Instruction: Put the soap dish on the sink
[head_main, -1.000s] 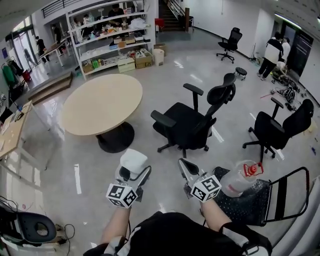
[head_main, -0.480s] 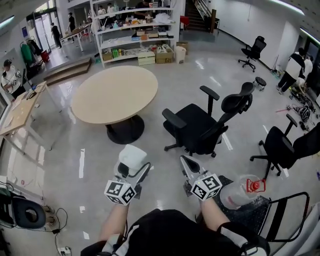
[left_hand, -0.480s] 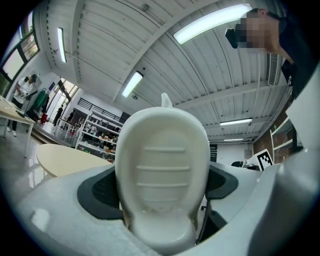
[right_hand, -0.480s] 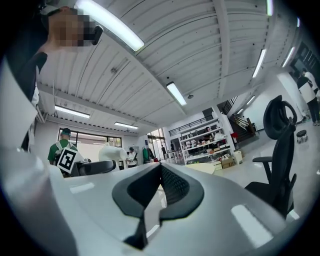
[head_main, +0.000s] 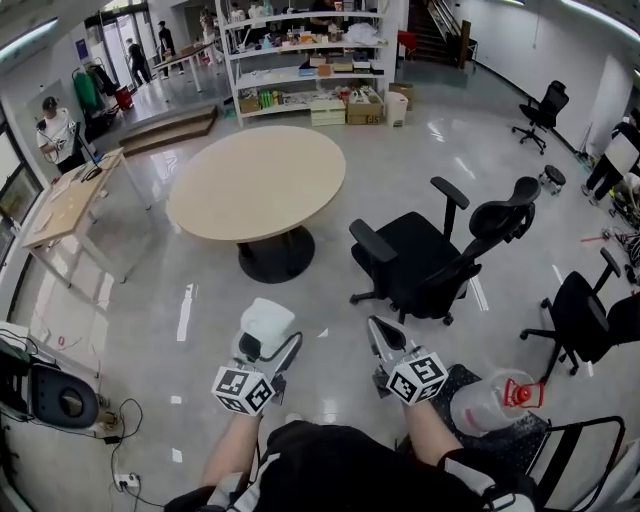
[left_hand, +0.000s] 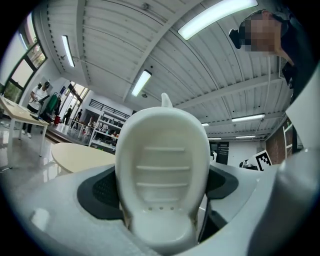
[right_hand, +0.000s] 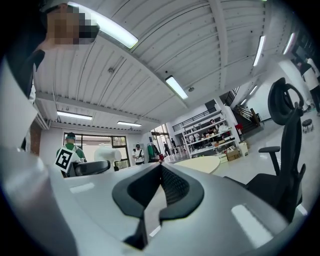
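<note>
Nearest: the L claw (head_main: 264, 347) grips the soap dish (head_main: 268, 320), which is white, oval and ribbed inside w/ a row of small drain holes. It's clamped at its near end between wide-spread jaws, and the rest sticks out ahead of the claw above the glossy floor (head_main: 150, 300). Just to its right, not touching, the R claw (head_main: 378, 335) is closed, jaws together w/ nothing between them. Near right: a clear water jug (head_main: 490, 402) w/ a red cap sits on a black mesh seat (head_main: 530, 432). Mid-scene, right of centre: a black office chair (head_main: 425, 262), w/ a 2nd chair (head_main: 585, 320) at the right edge. Beyond them is a round tan tabletop (head_main: 258, 183) on a black pedestal. To the left is a wooden desk (head_main: 68, 205) w/ a person (head_main: 58, 130) standing at its far end. Farthest: white shelving (head_main: 305, 50) packed w/ boxes & misc items.
</note>
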